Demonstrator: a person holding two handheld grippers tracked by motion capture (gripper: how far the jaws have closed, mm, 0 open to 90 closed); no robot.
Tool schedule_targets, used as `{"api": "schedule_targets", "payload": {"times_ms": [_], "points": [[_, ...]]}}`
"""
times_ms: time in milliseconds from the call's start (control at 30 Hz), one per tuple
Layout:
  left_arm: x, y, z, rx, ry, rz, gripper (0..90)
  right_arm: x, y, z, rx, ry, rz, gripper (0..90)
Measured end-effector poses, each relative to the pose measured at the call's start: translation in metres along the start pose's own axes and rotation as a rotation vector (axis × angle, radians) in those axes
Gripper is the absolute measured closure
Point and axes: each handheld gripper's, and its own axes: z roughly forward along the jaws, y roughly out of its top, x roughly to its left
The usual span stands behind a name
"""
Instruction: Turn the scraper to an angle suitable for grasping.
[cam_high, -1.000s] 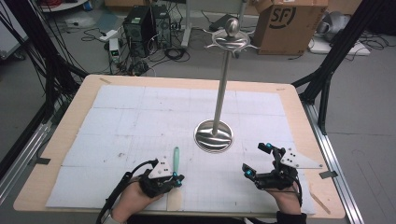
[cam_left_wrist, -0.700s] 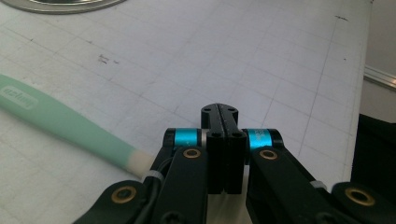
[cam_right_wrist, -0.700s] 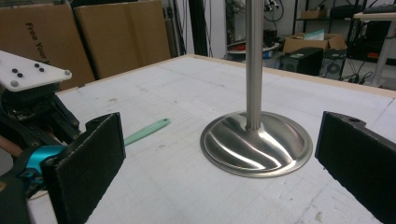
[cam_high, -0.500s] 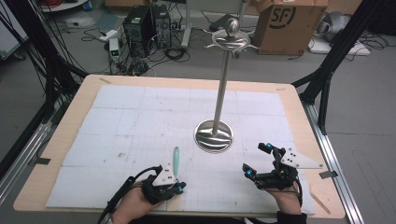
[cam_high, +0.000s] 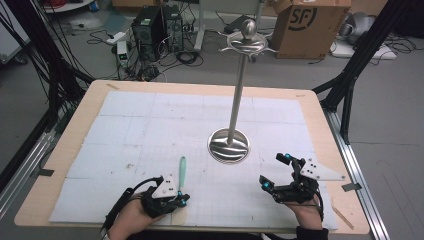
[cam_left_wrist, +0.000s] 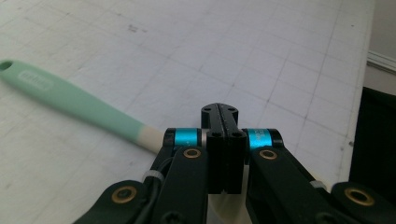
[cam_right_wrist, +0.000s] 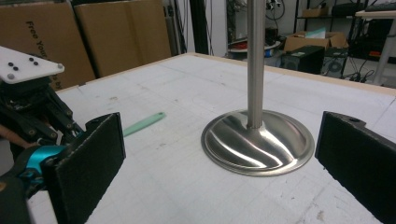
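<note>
Left gripper (cam_high: 181, 199) is clenched on the green utensil (cam_high: 182, 170) w/ handle running away from jaws, flat on the table (cam_high: 150, 120); right gripper (cam_high: 276, 171) is released.

A mint-green utensil (cam_high: 182, 171) with a cream neck is laid flat near the tabletop's (cam_high: 150, 90) front edge, its handle, pierced by a hanging hole, pointed toward the far edge.

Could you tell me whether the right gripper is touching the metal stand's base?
Apart. In the high view, bare mat separates the right gripper from the stand's base; its jaws stand open.
</note>
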Motion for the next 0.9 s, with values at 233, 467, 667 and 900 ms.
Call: {"api": "schedule_targets", "payload": {"times_ms": [233,467,667,900], "points": [[0.009,-0.008,-0.011,0.008,0.021,-0.023,89.9,0.0,0.0,0.001,-0.001,-0.002,-0.003,0.3],[0.011,-0.015,-0.021,-0.001,0.025,-0.051,89.9,0.0,-0.001,0.002,0.006,0.0,-0.007,0.4],[0.023,-0.03,-0.047,-0.038,0.107,-0.107,89.9,0.0,-0.001,0.002,0.005,-0.003,-0.008,0.4],[0.053,-0.043,-0.053,-0.018,0.212,-0.199,89.9,0.002,-0.001,0.005,0.021,0.001,-0.01,0.3]]}}
